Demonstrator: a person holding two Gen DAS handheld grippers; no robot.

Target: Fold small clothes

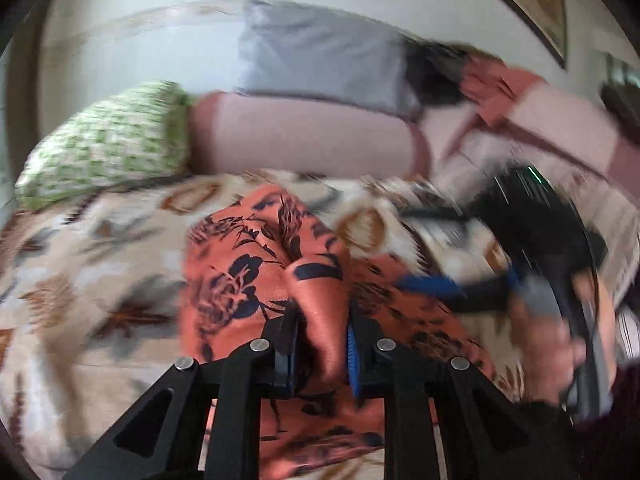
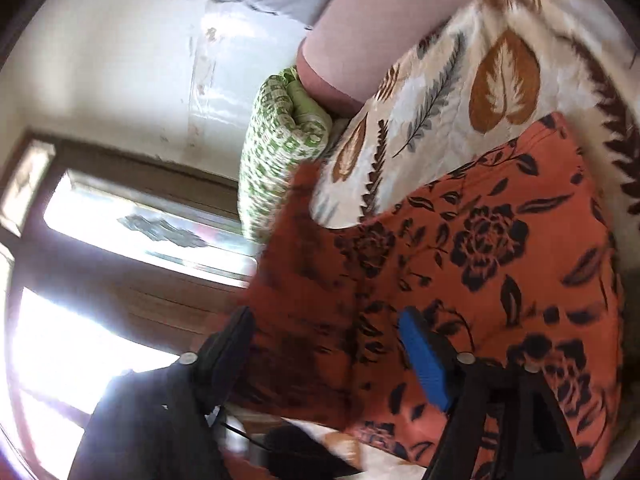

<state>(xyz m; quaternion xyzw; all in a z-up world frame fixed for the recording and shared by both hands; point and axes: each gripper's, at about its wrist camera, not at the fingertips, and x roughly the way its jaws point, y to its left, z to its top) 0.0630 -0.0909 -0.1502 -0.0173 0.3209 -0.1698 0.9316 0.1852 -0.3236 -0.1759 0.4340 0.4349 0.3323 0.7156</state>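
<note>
An orange garment with dark flower print [image 1: 248, 264] lies on a leaf-print bedspread [image 1: 72, 280]. My left gripper [image 1: 322, 346] is shut on a raised fold of it, and the fabric bulges up between the pads. In the left wrist view my right gripper [image 1: 432, 248] is blurred at the right, held by a hand [image 1: 552, 340]. In the right wrist view the garment [image 2: 500, 248] spreads flat on the bedspread [image 2: 440, 80], with one blurred flap lifted at its left. My right gripper [image 2: 328, 352] stands wide open over the cloth, and its blue pad [image 2: 426, 360] presses on nothing.
A green checked pillow [image 1: 108, 144], a pink bolster [image 1: 304, 136] and a grey pillow [image 1: 320, 56] line the bed's far side against the wall. Reddish and dark clothes [image 1: 496, 84] are piled at the far right. A bright window [image 2: 80, 340] is at the left.
</note>
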